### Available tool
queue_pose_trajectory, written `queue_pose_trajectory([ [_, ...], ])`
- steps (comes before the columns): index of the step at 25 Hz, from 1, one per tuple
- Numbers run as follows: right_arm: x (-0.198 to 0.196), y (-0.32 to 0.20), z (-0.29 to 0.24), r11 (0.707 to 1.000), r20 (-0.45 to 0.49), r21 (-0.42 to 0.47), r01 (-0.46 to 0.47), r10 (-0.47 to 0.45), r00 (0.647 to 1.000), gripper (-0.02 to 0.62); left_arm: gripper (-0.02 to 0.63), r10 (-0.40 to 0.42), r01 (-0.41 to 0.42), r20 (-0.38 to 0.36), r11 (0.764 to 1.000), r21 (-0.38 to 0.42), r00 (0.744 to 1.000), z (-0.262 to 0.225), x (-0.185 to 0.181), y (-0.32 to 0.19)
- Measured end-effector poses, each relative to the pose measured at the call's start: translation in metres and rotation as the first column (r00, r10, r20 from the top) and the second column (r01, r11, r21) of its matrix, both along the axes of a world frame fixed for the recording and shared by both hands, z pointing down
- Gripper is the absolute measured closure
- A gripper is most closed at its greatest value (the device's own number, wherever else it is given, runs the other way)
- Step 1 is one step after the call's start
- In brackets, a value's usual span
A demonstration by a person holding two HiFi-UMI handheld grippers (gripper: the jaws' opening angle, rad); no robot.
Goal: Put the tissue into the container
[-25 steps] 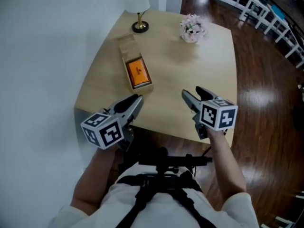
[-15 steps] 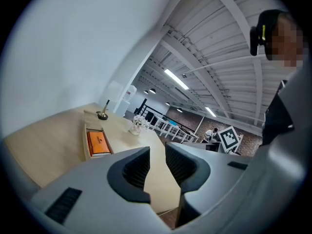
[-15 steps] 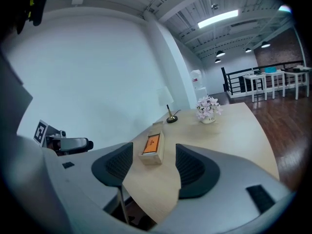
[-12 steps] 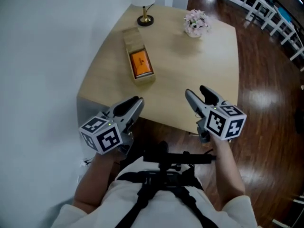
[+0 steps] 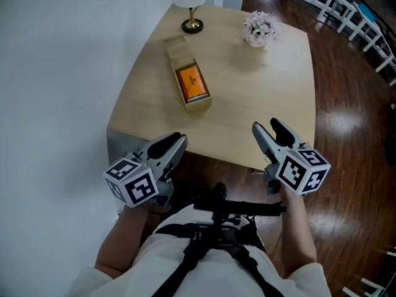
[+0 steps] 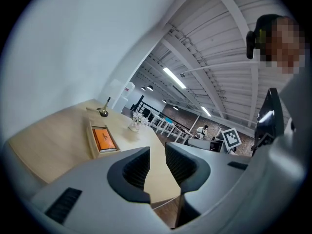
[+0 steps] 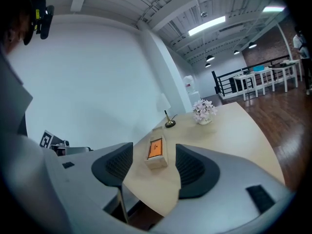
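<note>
Jaws: the left gripper [image 6: 157, 154] has its jaws apart by a modest gap with nothing between them. The right gripper [image 7: 153, 152] stands wider open and is likewise empty; the box seen between its pads lies well beyond them.

Position: both grippers hang off the near edge of the table [image 5: 260, 91], level with the person's waist and well apart from anything on it. I judge this a standby posture. Neither gripper is committed to an object, and both point toward the work area, so either could advance.

Task item: a long wooden container [image 5: 199, 104] lies on the table's left half, its length running away from the person. An orange pack [image 5: 192, 83] rests inside its near compartment, below the rim. This is probably the tissue, though no view resolves its printing. The far section of the container appears covered (a lid, or a closed compartment; undetermined).

Other items: a lamp base [image 5: 193, 25] and a small flower pot [image 5: 258, 31] stand at the far edge, clear of the container.

Assessment: if the orange pack is the tissue, it already sits in the container.
</note>
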State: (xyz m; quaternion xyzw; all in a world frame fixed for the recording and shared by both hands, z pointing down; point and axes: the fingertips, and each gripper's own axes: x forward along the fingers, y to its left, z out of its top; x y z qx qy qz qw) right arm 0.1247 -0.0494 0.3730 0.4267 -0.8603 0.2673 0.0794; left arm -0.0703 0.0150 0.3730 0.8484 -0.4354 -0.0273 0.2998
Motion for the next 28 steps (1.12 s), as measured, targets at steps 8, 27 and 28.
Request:
queue_pose_trajectory([
  [8,0.0,0.016,-0.012,0.999,-0.029,0.017,-0.047,0.048,0.998,0.319,0.504,0.059,-0.059,0.006,0.998,0.0,0.998,-0.01,-0.01,0.011],
  [27,0.027,0.038,0.0,0.985,-0.025,-0.024,-0.17,0.169,0.985,0.321,0.505,0.102,-0.102,0.025,0.995,-0.008,0.995,-0.009,-0.024,0.021],
  [28,0.029,0.038,0.001,0.984,-0.026,-0.025,-0.176,0.175,0.984,0.321,0.505,0.096,-0.095,0.025,0.995,-0.009,0.995,-0.008,-0.025,0.018],
])
